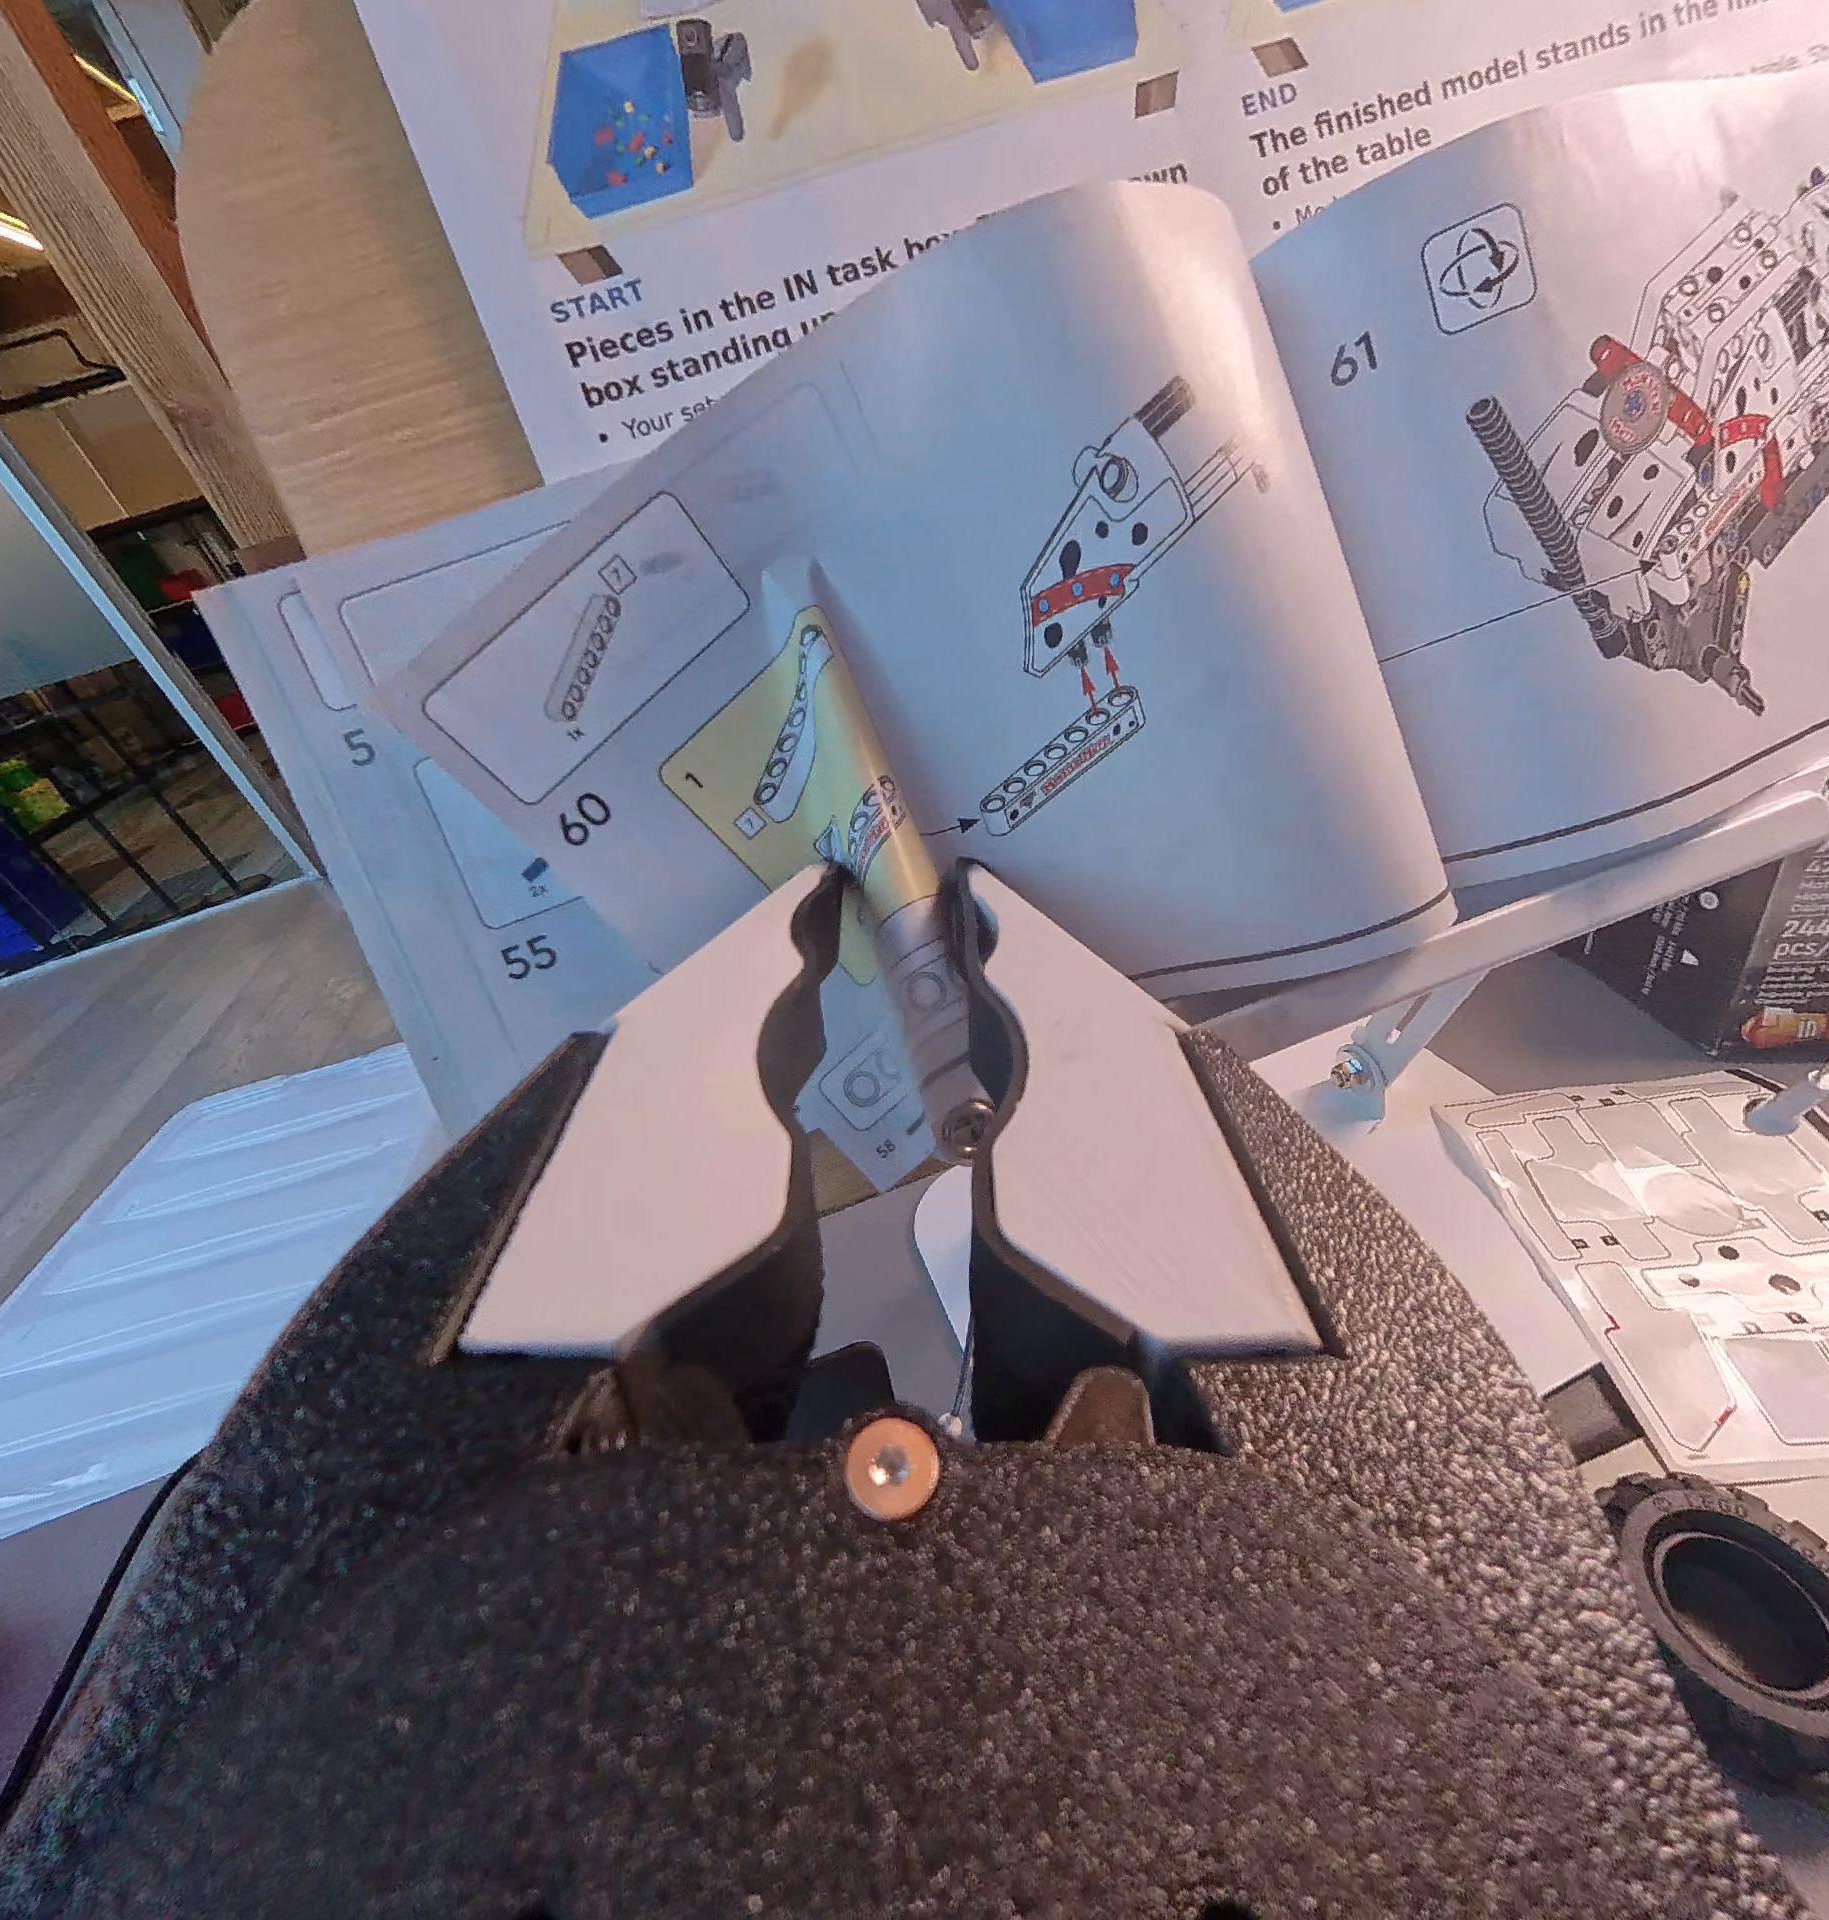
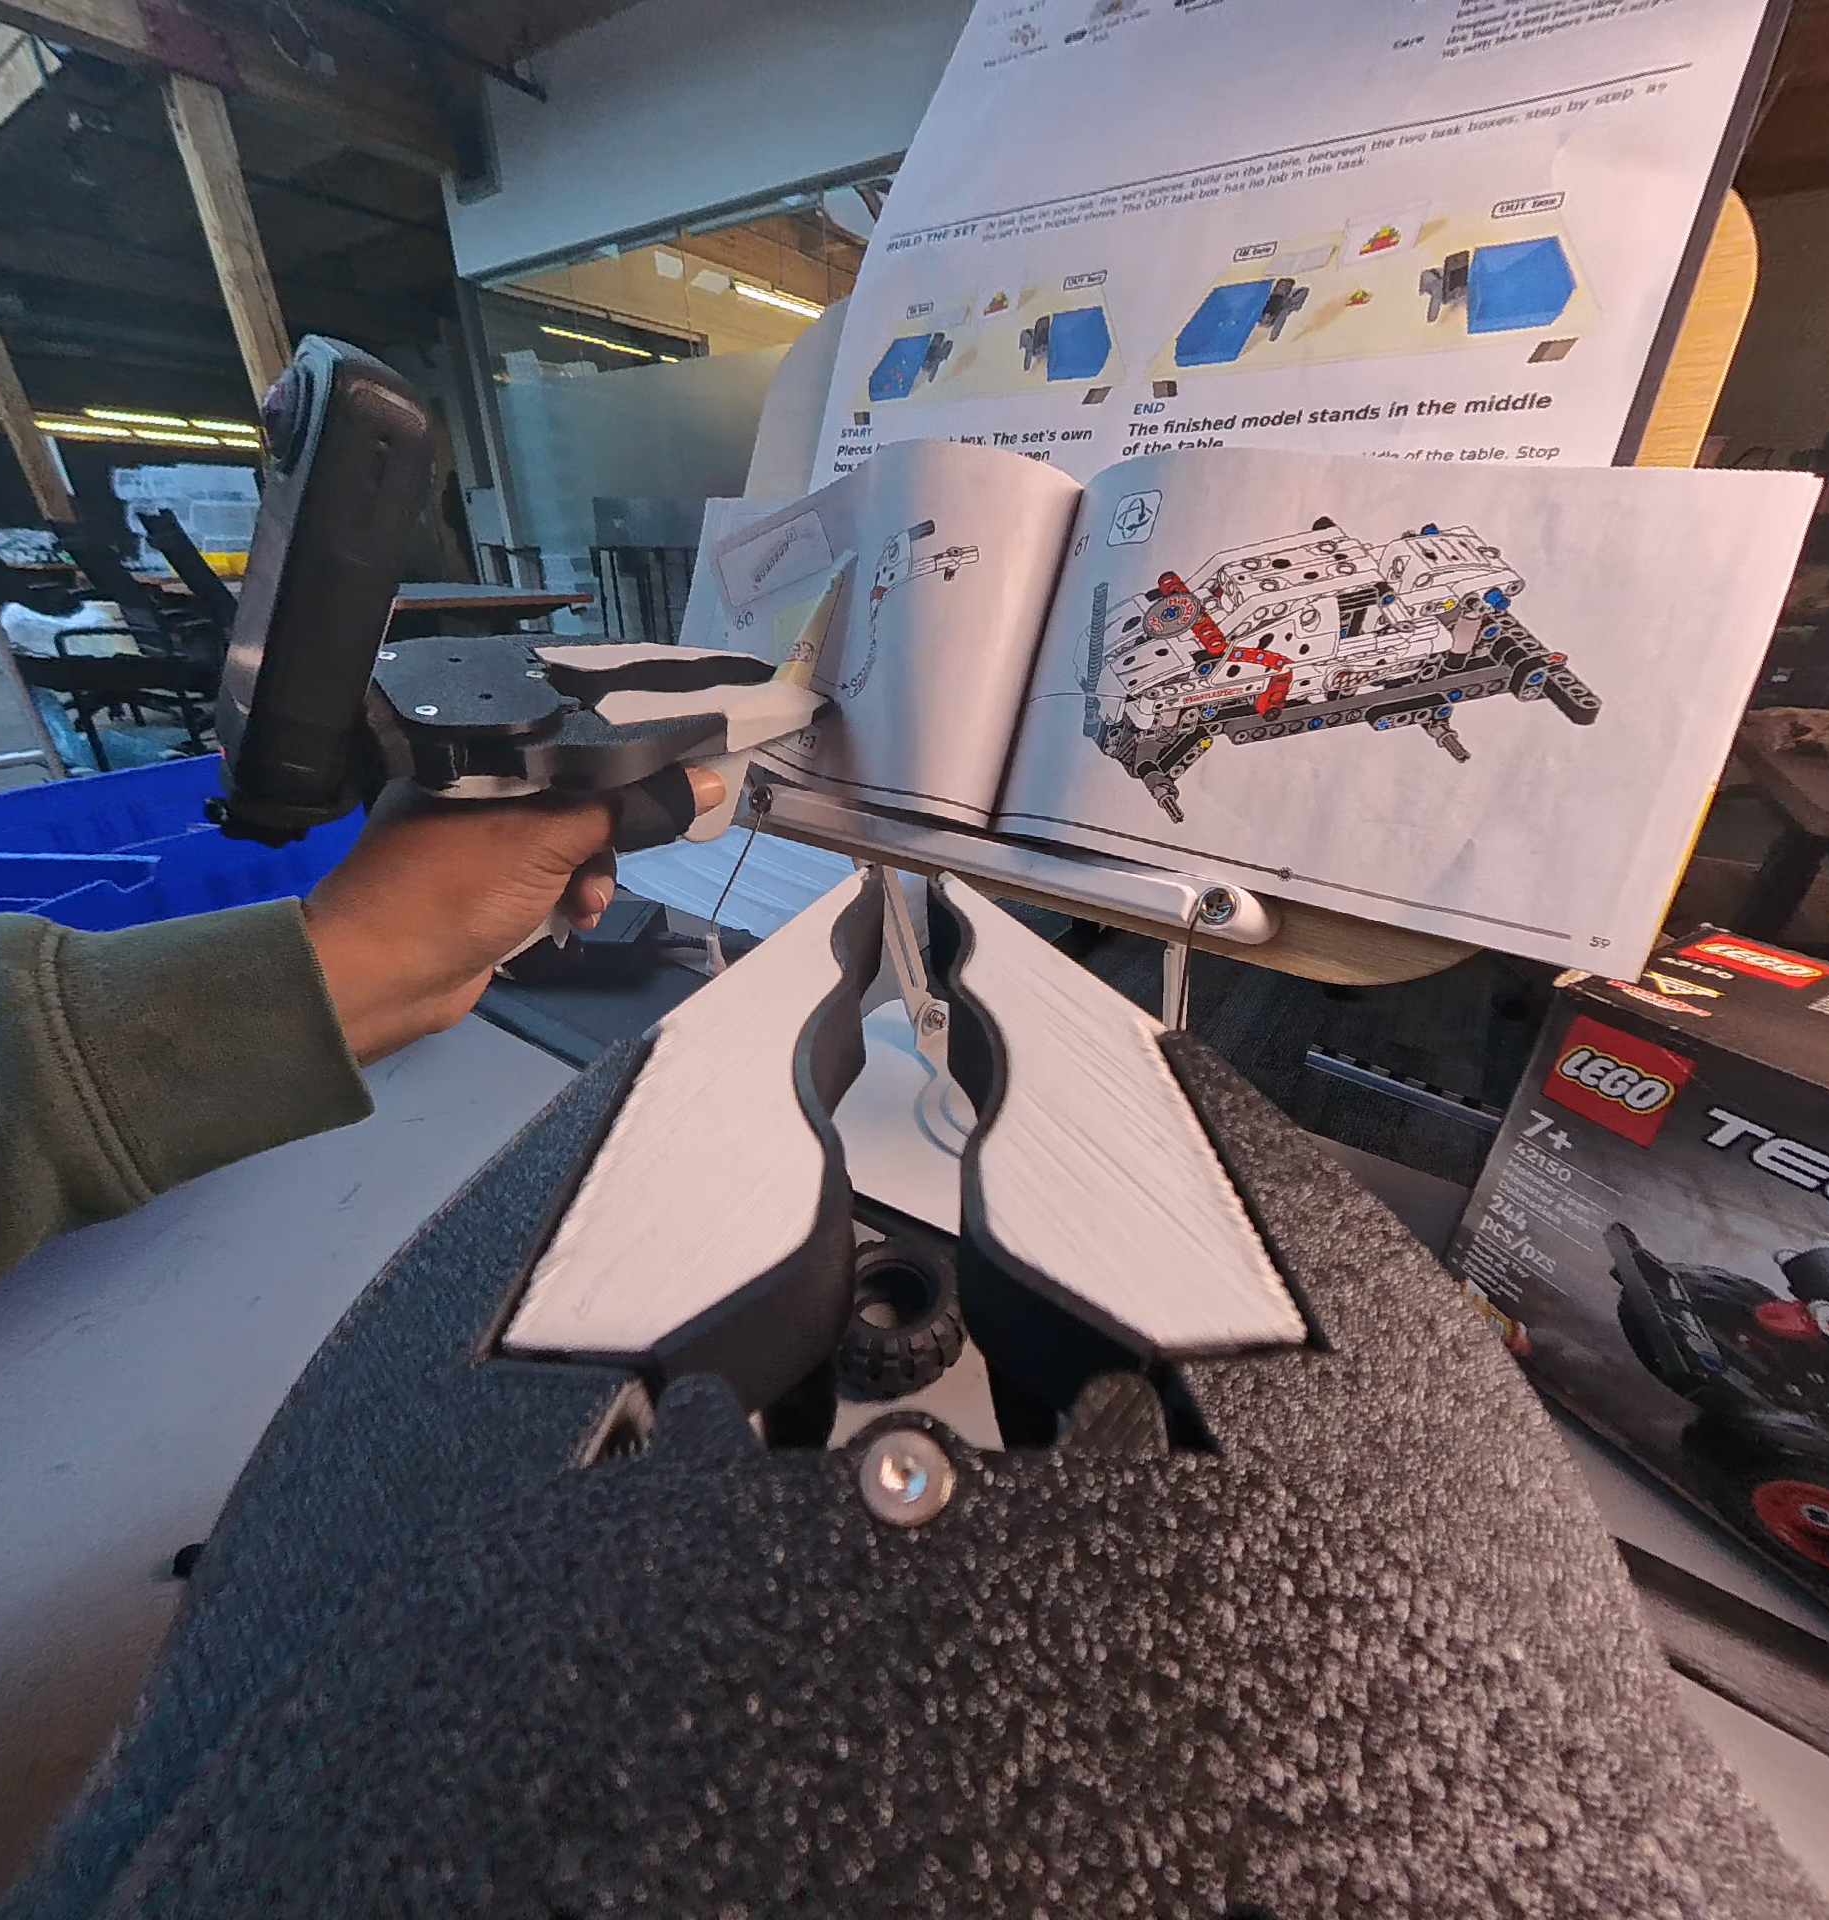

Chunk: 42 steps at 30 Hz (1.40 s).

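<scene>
Left wrist view: left gripper (image 1: 894,883) narrow, tips pinching a creased page (image 1: 816,727) of the booklet (image 1: 1149,582) propped open on a white stand (image 1: 1512,904); tyre (image 1: 1751,1631) on the table at lower right. Right wrist view: right gripper (image 2: 902,878) narrow and holding nothing, below the stand's ledge. A boxed set (image 2: 1699,1247) sits to its right, a blue bin (image 2: 89,842) at far left.

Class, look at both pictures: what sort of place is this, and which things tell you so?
Probably a workshop bench set up for model building: an open instruction booklet on a stand, a construction-set box, a loose black tyre, and blue storage bins behind.
</scene>
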{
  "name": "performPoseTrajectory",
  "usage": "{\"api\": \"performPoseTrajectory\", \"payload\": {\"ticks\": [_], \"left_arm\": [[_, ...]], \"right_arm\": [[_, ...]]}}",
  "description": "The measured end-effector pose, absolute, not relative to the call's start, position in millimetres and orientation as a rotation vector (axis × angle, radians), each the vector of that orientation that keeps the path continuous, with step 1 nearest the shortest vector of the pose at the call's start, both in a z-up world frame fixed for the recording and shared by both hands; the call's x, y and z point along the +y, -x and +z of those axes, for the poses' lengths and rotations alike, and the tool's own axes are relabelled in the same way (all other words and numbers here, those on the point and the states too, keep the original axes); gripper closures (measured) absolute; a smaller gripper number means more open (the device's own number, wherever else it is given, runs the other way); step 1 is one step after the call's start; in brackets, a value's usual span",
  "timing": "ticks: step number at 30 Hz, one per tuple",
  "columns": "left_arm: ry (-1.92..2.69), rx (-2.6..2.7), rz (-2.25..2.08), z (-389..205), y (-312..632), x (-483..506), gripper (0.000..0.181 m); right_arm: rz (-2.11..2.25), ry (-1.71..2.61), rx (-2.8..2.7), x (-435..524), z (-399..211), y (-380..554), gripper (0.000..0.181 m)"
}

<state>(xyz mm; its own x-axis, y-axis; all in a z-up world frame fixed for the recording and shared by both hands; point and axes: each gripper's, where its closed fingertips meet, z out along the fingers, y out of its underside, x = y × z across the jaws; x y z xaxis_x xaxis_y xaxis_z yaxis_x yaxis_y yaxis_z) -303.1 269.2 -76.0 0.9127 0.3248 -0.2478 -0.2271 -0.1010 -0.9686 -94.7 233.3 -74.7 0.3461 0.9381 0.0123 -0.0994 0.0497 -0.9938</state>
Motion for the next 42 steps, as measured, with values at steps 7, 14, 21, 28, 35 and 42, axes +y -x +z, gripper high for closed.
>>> {"api": "performPoseTrajectory", "payload": {"ticks": [7,14,21,28,35,42], "left_arm": [[1.521,-0.059,0.383,-47.8,293.8,255.2,0.178],[1.488,-0.024,0.342,-23.3,280.1,243.4,0.179],[1.486,0.151,0.065,-14.2,185.8,272.8,0.178],[1.604,0.319,-0.142,-27.6,121.7,322.5,0.170],[1.552,0.359,-0.311,0.2,129.4,315.6,0.150],[1.521,0.416,-0.164,2.8,140.8,302.6,0.140]], "right_arm": [[0.952,1.258,-0.909,231.0,-76.0,79.9,0.174],[0.929,1.267,-0.916,227.3,-74.5,56.4,0.173],[0.728,1.317,-0.972,256.8,-84.2,80.4,0.146],[0.726,1.378,-0.948,300.8,-79.0,137.6,0.111],[0.740,1.428,-0.853,334.7,-80.7,152.7,0.117],[0.765,1.369,-0.842,319.9,-76.2,158.0,0.117]]}}
